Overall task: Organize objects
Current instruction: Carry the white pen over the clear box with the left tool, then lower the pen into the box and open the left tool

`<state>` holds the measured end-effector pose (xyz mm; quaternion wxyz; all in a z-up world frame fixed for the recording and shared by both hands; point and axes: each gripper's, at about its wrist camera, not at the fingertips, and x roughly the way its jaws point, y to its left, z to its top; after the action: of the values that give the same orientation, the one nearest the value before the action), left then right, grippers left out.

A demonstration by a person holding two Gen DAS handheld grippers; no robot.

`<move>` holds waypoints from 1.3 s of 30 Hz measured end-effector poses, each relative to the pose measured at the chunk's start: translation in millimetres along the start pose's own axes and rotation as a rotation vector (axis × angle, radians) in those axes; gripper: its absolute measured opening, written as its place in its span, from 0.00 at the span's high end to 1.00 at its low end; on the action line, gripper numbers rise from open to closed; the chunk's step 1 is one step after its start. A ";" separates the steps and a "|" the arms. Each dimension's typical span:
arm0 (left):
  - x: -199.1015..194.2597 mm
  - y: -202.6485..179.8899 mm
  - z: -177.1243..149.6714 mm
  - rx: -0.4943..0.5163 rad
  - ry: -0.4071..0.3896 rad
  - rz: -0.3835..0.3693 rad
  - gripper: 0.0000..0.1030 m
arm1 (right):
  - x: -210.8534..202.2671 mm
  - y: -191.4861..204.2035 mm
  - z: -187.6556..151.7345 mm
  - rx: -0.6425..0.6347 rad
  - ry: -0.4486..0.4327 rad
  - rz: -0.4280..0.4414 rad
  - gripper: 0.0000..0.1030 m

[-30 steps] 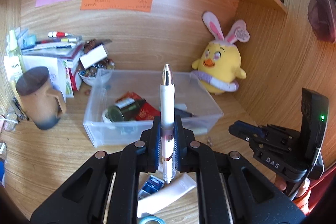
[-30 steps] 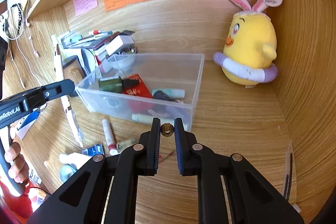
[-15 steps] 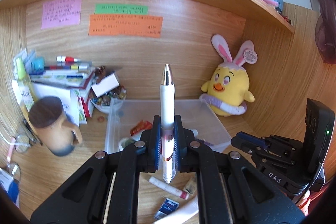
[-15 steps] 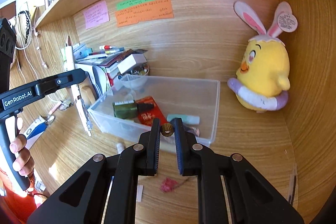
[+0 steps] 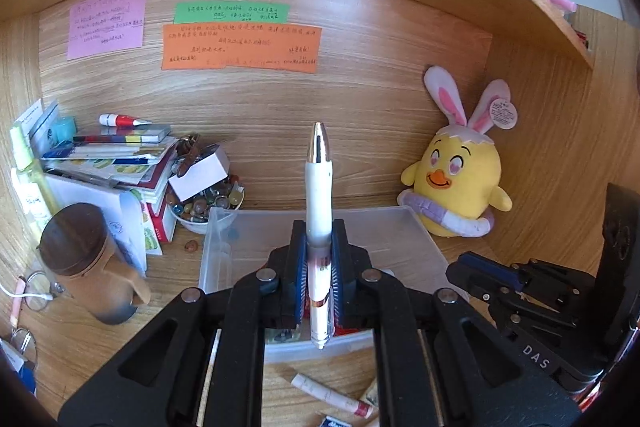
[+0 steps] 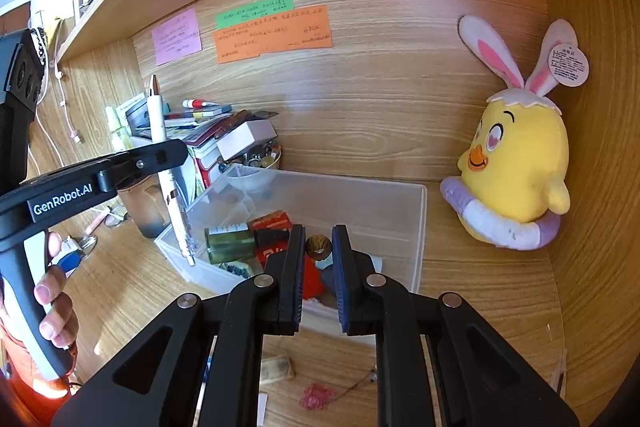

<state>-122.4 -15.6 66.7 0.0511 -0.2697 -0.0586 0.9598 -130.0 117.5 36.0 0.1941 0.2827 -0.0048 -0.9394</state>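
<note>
My left gripper (image 5: 318,239) is shut on a white pen (image 5: 319,187) with a gold tip, held upright above the near edge of the clear plastic bin (image 5: 416,239). In the right wrist view the left gripper (image 6: 168,155) and pen (image 6: 160,131) hang over the bin's left end. My right gripper (image 6: 318,247) is shut on a small brown bead (image 6: 319,245), above the bin (image 6: 416,227). The bin holds a green bottle (image 6: 230,241) and a red packet (image 6: 272,223).
A yellow chick plush (image 5: 460,183) sits at the back right. A brown mug (image 5: 88,259), a book stack (image 5: 116,155) and a bowl of beads (image 5: 208,203) stand at the left. A small tube (image 5: 332,395) and a red charm (image 6: 316,397) lie in front of the bin.
Both grippers have risen and moved forward toward the bin, each still holding its object. The bin now sits lower in both views.
</note>
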 end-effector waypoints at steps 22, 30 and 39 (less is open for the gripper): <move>78.4 -10.6 -19.3 0.051 0.183 0.038 0.86 | 68.3 -6.5 -16.8 -0.001 0.162 -0.012 0.88; 67.4 -12.1 -19.2 0.034 0.167 0.012 0.55 | 70.5 -9.0 -19.1 0.005 0.177 -0.035 0.72; 31.7 -7.8 -18.2 0.035 0.104 0.011 0.23 | 47.5 -4.1 -13.6 -0.021 0.109 -0.095 0.38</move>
<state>-139.3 -2.2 36.2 0.0535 -0.3187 -0.0379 0.9456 -160.5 105.2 -1.0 0.1522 0.3313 0.0291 -0.9307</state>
